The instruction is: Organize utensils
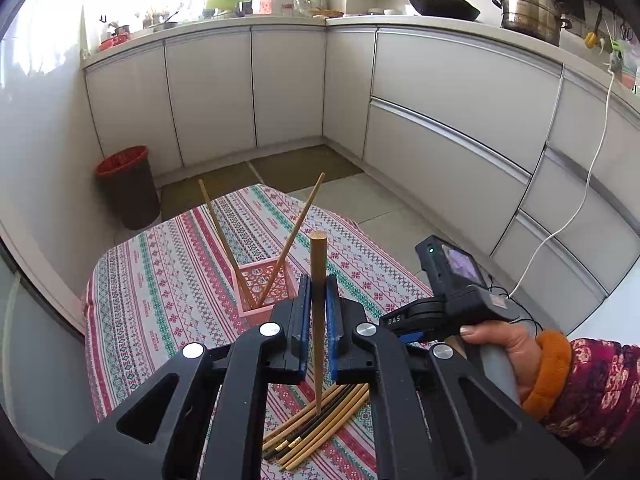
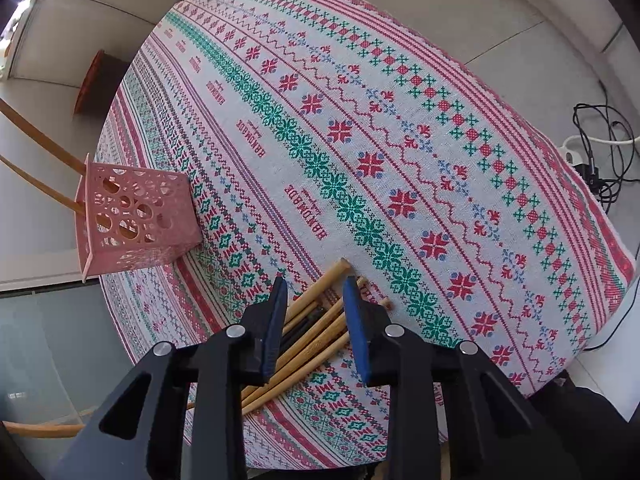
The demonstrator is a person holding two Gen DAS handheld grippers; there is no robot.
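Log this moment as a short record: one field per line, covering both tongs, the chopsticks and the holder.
left tongs: shut on one chopstick, held upright
right tongs: open, over the pile
pile: bamboo and dark chopsticks lying on the tablecloth
holder: pink, perforated, on the cloth
in holder: two chopsticks, leaning apart

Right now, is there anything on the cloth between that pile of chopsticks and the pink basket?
No. In the right wrist view, only bare patterned tablecloth lies between the chopstick pile and the pink basket.
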